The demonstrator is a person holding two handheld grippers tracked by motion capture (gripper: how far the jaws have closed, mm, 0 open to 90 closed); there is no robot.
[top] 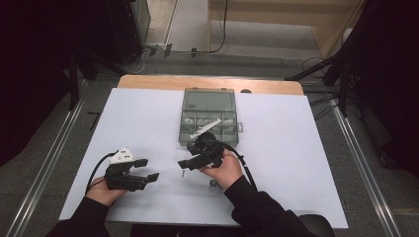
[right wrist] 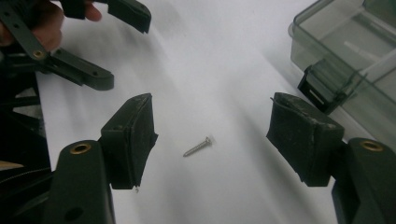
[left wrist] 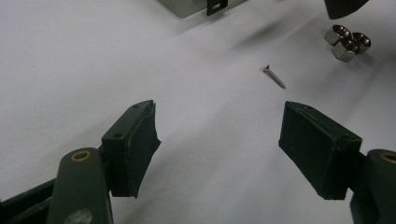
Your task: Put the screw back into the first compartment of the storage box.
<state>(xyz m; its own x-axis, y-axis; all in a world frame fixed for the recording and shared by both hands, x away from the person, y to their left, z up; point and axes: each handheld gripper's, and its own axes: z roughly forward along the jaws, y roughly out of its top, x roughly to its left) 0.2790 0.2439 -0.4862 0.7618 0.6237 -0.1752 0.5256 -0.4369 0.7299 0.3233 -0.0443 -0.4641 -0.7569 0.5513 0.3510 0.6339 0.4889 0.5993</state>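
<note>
**Inspector:** Where the right gripper (right wrist: 212,140) is concerned, what is recorded of the jaws?

**Recorder:** They are seen standing wide apart, with nothing gripped. A small screw (right wrist: 198,146) is found lying flat on the white table cover (top: 296,148), between the two pads and touched by neither.

**Inspector:** And the screw's place, taken from the clear plastic organiser box (top: 209,117)?

**Recorder:** It is located just off the box's near-left corner, close to the black latch (right wrist: 322,88). The box lid is observed raised.

**Inspector:** The left gripper (left wrist: 219,140)?

**Recorder:** Its jaws are likewise held wide open and empty. It is positioned well to the left of the box, nearer the person. Beyond its pads the same screw is noted, and further off a cluster of what appear to be metal nuts (left wrist: 348,43), though the view is too blurred for certainty.
</note>
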